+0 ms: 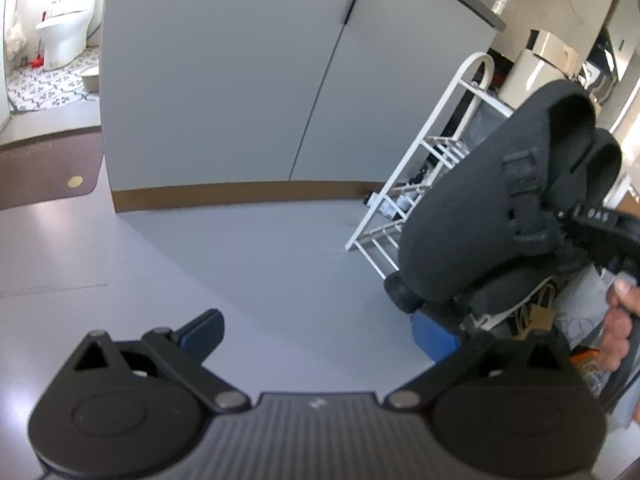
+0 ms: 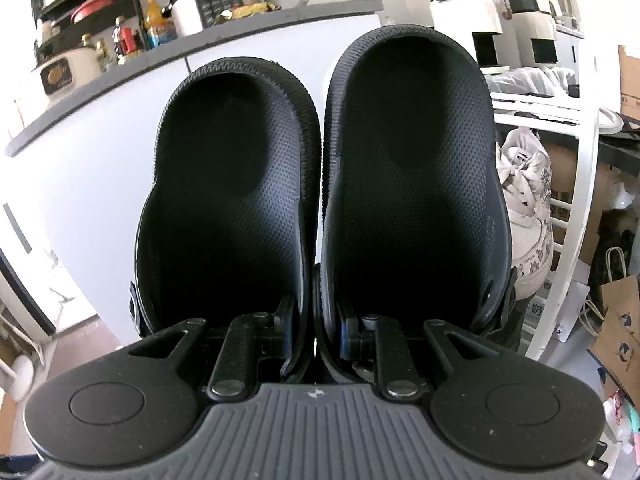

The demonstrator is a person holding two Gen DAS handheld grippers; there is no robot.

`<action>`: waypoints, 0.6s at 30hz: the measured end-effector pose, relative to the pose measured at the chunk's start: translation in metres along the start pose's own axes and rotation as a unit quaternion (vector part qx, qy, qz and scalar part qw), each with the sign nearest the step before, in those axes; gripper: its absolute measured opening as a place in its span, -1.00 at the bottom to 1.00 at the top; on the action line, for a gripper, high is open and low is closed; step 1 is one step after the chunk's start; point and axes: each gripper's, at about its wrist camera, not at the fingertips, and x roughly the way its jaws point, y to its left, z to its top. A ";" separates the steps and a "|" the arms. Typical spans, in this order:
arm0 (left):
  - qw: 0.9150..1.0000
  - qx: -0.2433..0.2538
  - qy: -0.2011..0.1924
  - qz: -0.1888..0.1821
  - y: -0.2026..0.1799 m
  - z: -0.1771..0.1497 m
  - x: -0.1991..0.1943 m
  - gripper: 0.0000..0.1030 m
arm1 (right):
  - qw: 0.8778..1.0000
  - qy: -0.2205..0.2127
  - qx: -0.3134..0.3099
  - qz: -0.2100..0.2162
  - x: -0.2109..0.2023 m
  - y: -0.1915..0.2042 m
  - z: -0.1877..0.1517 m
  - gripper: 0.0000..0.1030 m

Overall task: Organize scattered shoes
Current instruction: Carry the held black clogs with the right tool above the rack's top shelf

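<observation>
A pair of black clogs (image 2: 232, 184) fills the right wrist view, the two shoes side by side with their openings toward the camera. My right gripper (image 2: 316, 332) is shut on their adjoining inner walls, one finger inside each clog. The left wrist view has the same clogs (image 1: 480, 208) hanging in the air at the right, in front of a white shoe rack (image 1: 420, 172). My left gripper (image 1: 320, 336) is open with nothing between its fingers, above the grey floor, left of the clogs.
A grey cabinet (image 1: 240, 80) stands behind the floor, and the rack leans beside it. A white sneaker (image 2: 524, 208) sits on the rack (image 2: 576, 200). Paper bags (image 2: 616, 312) stand at the right. A hand (image 1: 620, 320) grips the right tool's handle.
</observation>
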 end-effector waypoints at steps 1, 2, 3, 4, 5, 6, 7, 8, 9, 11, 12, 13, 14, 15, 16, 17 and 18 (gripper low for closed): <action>1.000 0.000 -0.002 0.000 0.001 0.001 -0.001 0.97 | 1.000 -0.003 -0.002 -0.004 -0.002 0.001 0.002 -0.56; 1.000 -0.001 -0.003 -0.002 0.002 0.001 -0.002 0.97 | 1.000 -0.005 -0.005 -0.008 -0.004 0.001 0.004 -0.56; 1.000 -0.004 -0.003 -0.005 0.004 0.002 -0.003 0.97 | 1.000 -0.006 -0.006 -0.010 0.000 -0.005 0.009 -0.56; 1.000 -0.008 -0.004 -0.008 0.006 0.004 -0.003 0.97 | 1.000 -0.007 -0.007 -0.013 0.003 -0.009 0.014 -0.56; 1.000 -0.012 -0.005 -0.010 0.008 0.005 -0.004 0.97 | 1.000 -0.007 -0.008 -0.017 0.005 -0.013 0.018 -0.56; 1.000 -0.016 -0.007 -0.012 0.010 0.006 -0.005 0.97 | 1.000 -0.008 -0.010 -0.020 0.007 -0.016 0.022 -0.56; 1.000 -0.020 -0.008 -0.014 0.011 0.007 -0.005 0.97 | 1.000 -0.011 -0.009 -0.025 0.007 -0.018 0.027 -0.56; 1.000 -0.022 -0.009 -0.016 0.012 0.008 -0.006 0.97 | 0.999 -0.015 -0.009 -0.029 0.006 -0.019 0.032 -0.56; 1.000 -0.024 -0.010 -0.018 0.013 0.009 -0.006 0.97 | 0.999 -0.017 -0.009 -0.030 0.001 -0.026 0.038 -0.56; 0.999 -0.025 -0.012 -0.020 0.014 0.010 -0.007 0.97 | 0.999 -0.023 -0.007 -0.034 -0.003 -0.031 0.056 -0.56; 0.999 -0.026 -0.012 -0.021 0.014 0.010 -0.007 0.97 | 0.999 -0.026 -0.008 -0.037 -0.002 -0.026 0.062 -0.56; 0.999 -0.027 -0.011 -0.022 0.014 0.011 -0.006 0.97 | 0.999 -0.028 -0.009 -0.040 0.000 -0.021 0.067 -0.56; 0.999 -0.028 -0.010 -0.022 0.015 0.011 -0.005 0.97 | 0.999 -0.030 -0.010 -0.042 0.001 -0.017 0.071 -0.57; 0.999 -0.031 -0.010 -0.023 0.016 0.011 -0.004 0.97 | 0.998 -0.031 -0.011 -0.045 0.002 -0.013 0.076 -0.57; 0.999 -0.034 -0.009 -0.024 0.017 0.012 -0.003 0.97 | 0.998 -0.032 -0.011 -0.050 0.003 -0.011 0.086 -0.57; 0.999 -0.037 -0.008 -0.025 0.019 0.013 -0.003 0.97 | 0.998 -0.032 -0.009 -0.052 0.002 -0.009 0.094 -0.57; 0.999 -0.040 -0.009 -0.026 0.021 0.013 -0.001 0.97 | 0.998 -0.032 -0.007 -0.055 0.001 -0.008 0.100 -0.57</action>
